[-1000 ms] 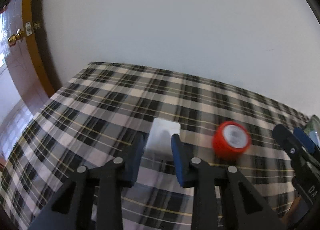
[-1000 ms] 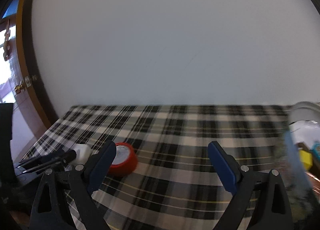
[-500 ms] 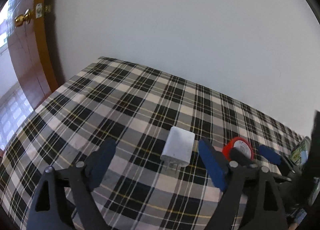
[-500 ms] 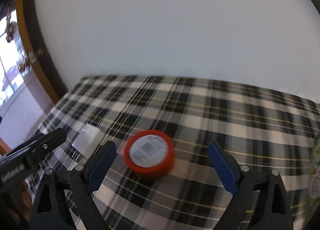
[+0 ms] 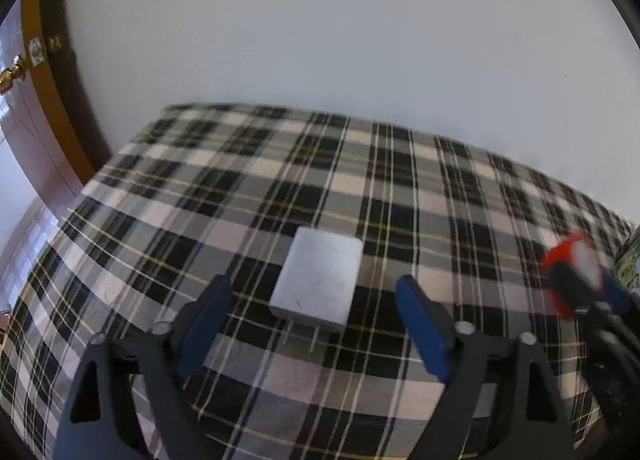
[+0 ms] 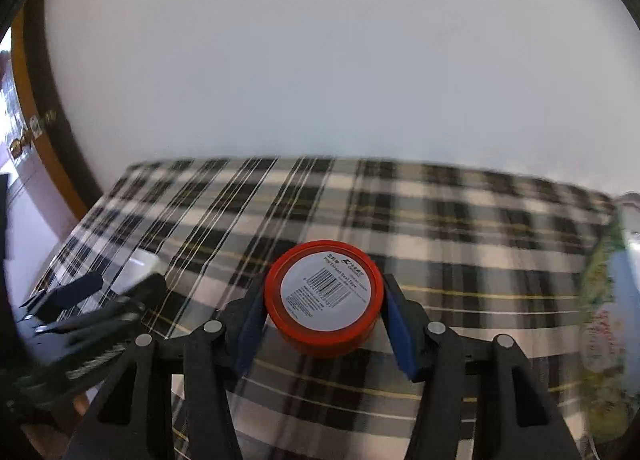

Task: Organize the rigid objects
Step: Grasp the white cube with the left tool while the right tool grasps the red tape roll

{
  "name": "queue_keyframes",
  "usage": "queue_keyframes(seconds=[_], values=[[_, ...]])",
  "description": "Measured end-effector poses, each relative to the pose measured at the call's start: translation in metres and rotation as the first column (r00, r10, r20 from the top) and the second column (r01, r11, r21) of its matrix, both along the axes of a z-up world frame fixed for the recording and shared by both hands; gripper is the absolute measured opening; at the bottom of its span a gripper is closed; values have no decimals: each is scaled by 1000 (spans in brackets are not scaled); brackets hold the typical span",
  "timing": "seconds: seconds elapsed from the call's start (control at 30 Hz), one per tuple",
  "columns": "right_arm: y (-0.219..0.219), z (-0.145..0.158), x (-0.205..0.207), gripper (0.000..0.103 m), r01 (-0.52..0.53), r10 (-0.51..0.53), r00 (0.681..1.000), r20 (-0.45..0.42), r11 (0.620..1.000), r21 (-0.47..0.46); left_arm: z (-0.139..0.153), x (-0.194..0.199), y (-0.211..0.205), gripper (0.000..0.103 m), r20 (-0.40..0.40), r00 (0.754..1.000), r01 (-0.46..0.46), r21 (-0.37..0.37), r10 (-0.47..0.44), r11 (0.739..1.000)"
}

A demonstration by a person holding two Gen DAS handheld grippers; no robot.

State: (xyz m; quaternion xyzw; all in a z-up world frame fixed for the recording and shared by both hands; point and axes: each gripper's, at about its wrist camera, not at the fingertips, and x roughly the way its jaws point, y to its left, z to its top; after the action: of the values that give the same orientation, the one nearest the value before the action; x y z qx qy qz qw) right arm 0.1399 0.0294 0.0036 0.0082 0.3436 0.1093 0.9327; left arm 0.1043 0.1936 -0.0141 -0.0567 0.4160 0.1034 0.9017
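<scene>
A white charger block [image 5: 320, 278] lies flat on the plaid tablecloth [image 5: 248, 188]. My left gripper [image 5: 316, 330] is open, its blue pads on either side of the block's near end and apart from it. A red round tape case with a white barcode label [image 6: 325, 294] sits between the pads of my right gripper [image 6: 322, 324], which is shut on it. The red case also shows blurred in the left wrist view [image 5: 572, 268], and the white block shows in the right wrist view [image 6: 140, 266].
A white wall rises behind the table. A brown door with a brass knob [image 5: 10, 74] stands at the left. A patterned container edge [image 6: 608, 300] is at the far right of the table.
My right gripper has closed in on the red tape case and shut on it. My left gripper, open since half a second ago, has drawn closer to the white block.
</scene>
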Motion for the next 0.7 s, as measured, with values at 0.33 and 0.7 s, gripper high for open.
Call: queue_keyframes(seconds=[0.33, 0.7], values=[[-10, 17, -47, 57, 24, -23, 986, 164, 1000, -1, 0, -4, -6, 37, -7, 999, 36, -12, -36, 999], [-7, 29, -79, 57, 53, -28, 941, 338, 997, -63, 25, -33, -10, 37, 170, 985, -26, 27, 21, 999]])
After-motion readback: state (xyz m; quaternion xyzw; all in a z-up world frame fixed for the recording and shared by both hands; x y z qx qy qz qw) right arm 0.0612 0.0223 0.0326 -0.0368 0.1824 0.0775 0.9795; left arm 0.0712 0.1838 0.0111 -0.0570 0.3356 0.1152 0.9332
